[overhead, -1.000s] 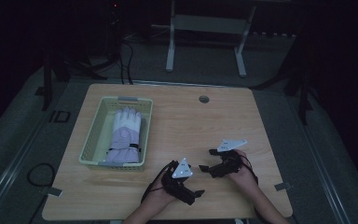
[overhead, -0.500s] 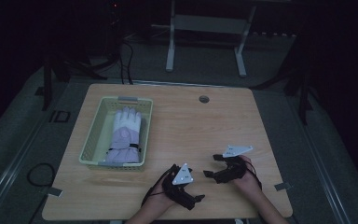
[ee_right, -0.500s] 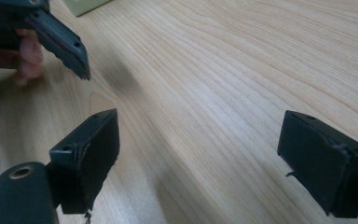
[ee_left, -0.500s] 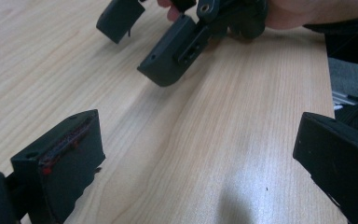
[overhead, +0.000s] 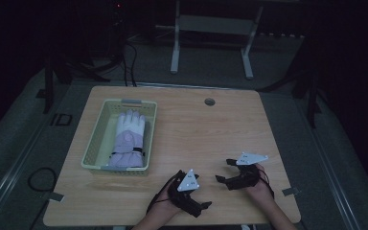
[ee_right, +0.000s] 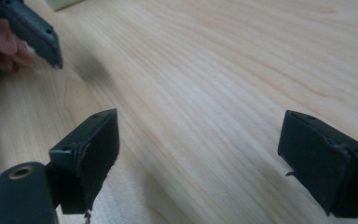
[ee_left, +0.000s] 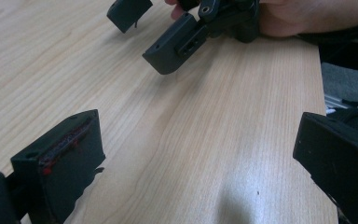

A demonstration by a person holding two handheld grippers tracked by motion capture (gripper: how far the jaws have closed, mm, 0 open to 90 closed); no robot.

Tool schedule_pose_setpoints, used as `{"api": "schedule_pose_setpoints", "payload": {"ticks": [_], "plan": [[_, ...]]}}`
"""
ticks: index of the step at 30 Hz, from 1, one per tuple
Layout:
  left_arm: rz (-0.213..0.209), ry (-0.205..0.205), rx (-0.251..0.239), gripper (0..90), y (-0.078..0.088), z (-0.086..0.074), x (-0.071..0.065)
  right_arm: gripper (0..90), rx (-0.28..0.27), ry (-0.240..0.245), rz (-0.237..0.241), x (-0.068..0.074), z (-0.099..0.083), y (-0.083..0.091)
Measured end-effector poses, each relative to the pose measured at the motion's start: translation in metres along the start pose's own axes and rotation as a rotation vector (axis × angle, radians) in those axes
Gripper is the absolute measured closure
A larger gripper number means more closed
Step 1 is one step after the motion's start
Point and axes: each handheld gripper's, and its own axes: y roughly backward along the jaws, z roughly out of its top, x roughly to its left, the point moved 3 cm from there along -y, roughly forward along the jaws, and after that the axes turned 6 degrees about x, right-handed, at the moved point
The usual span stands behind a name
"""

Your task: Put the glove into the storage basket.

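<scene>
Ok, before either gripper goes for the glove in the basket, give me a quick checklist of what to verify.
1. Left gripper open: ok, jaws wide apart in the left gripper view.
2. Right gripper open: ok, nothing between its jaws.
3. Glove inside the basket: ok, lying flat.
4. Table between grippers and basket free of obstacles: ok.
5. Grippers apart from each other: ok, close but not touching.
6. Second glove under the first: cannot tell.

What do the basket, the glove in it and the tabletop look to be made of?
Basket: pale yellow-green, likely moulded plastic, going by its perforated walls. Glove: soft fabric by the look, white fingers, lilac cuff, dark wrist strap. Table: light wood-grain surface, possibly laminate, smooth with a slight sheen.
</scene>
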Motion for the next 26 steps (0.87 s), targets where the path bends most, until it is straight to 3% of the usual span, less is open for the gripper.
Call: {"api": "schedule_pose_setpoints", "payload": {"ticks": [3, 6, 10, 26], "plan": [[0.003, -0.02, 0.009, 1.9, -0.0019, -0.0006, -0.0016, 12.5, -0.027, -0.029, -0.014, -0.0036, -0.0015, 0.0037], [-0.019, -0.015, 0.016, 1.9, -0.0047, -0.0027, -0.0039, 12.5, -0.049, -0.04, -0.025, -0.0064, -0.0018, 0.0058], [-0.027, -0.037, 0.011, 1.9, -0.0051, -0.0038, -0.007, 12.6, -0.036, -0.021, -0.029, -0.0052, -0.0011, 0.0041], [-0.019, 0.004, -0.031, 1.9, -0.0024, -0.004, -0.0035, 12.5, -0.014, -0.017, -0.031, -0.0059, -0.0005, 0.0022]]}}
